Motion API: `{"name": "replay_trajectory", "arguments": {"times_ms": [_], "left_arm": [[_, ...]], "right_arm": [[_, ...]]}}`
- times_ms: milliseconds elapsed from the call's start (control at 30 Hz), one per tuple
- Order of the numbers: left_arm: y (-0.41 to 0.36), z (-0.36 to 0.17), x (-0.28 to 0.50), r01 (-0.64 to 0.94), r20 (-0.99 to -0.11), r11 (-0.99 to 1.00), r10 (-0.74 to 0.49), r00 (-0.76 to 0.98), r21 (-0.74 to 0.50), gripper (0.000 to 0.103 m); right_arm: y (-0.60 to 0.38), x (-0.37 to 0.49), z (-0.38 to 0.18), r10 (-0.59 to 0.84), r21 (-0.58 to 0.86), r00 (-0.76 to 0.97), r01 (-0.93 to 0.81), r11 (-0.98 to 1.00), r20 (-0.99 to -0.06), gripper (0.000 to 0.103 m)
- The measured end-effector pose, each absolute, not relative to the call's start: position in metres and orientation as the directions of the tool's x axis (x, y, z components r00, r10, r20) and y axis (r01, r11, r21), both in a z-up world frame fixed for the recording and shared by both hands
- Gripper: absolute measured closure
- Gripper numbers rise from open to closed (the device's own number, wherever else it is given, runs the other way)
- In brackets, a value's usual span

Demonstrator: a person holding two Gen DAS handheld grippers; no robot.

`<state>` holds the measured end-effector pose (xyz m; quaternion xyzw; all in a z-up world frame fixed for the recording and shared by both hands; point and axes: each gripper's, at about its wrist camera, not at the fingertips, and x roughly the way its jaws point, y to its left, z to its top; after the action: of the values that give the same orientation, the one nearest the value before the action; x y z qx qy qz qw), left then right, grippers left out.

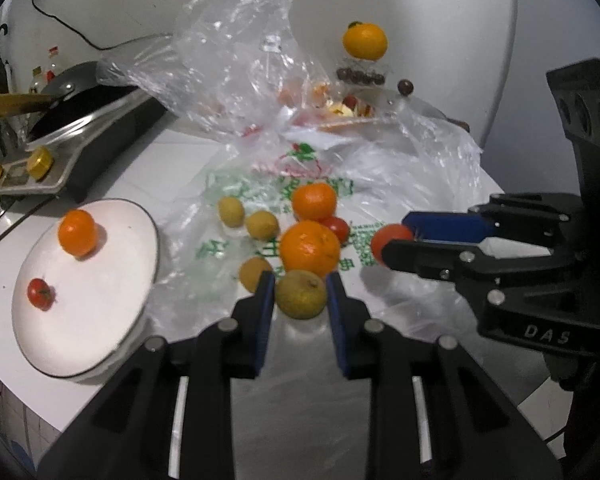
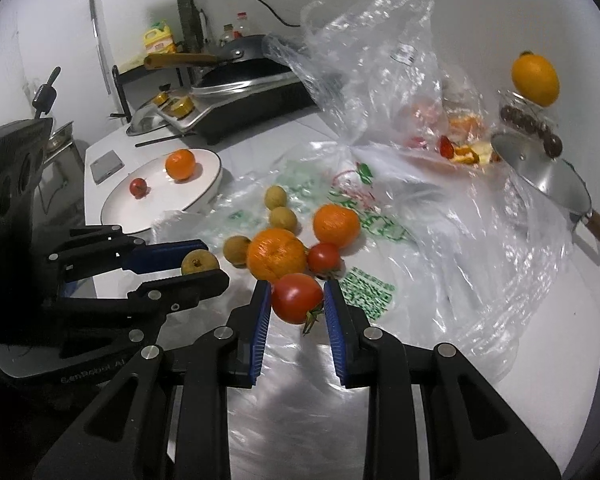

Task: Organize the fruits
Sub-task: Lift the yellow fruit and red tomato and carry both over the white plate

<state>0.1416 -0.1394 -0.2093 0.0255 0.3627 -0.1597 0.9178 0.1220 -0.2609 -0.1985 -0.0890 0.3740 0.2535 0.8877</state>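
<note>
Left gripper (image 1: 301, 284) brackets a yellow-green fruit (image 1: 301, 294) on the counter, blue pads just beside its flanks — whether they press it I cannot tell. Right gripper (image 2: 297, 298) stands the same way around a red tomato (image 2: 296, 298), stem end toward the camera; contact equally unclear.

Loose fruit on the printed plastic bag (image 2: 364, 216), counted from the right wrist view:
- oranges, two: large orange (image 2: 276, 255) touching the tomato's far side, second orange (image 2: 336, 226) behind it.
- tomatoes, two: the bracketed one, plus a smaller tomato (image 2: 323, 258) between the two oranges.
- small yellow-green fruits, four: the bracketed one and three others (image 2: 236, 250) in a loose line left of the large orange.

White plate (image 1: 112, 280) at left holds two pieces, well apart — one orange (image 1: 77, 232), one small tomato (image 1: 40, 293).

Background: crumpled clear bag (image 1: 228, 56) with blurred fruit inside; one more orange (image 1: 365, 41) perched on a clear container of dark round fruits.
</note>
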Motion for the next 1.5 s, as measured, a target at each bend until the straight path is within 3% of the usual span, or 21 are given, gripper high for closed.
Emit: {"name": "replay_trajectory", "arguments": {"times_ms": [833, 1500], "left_arm": [[-0.036, -0.197, 0.132, 0.227, -0.608, 0.971, -0.223, 0.762, -0.072, 0.076], [0.016, -0.208, 0.158, 0.177, -0.614, 0.980, -0.193, 0.766, -0.086, 0.076]], "right_arm": [[-0.166, 0.128, -0.180, 0.384, -0.038, 0.594, -0.574, 0.818, -0.707, 0.074], [-0.102, 0.159, -0.190, 0.396, -0.042, 0.552, -0.619, 0.784, -0.734, 0.074]]}}
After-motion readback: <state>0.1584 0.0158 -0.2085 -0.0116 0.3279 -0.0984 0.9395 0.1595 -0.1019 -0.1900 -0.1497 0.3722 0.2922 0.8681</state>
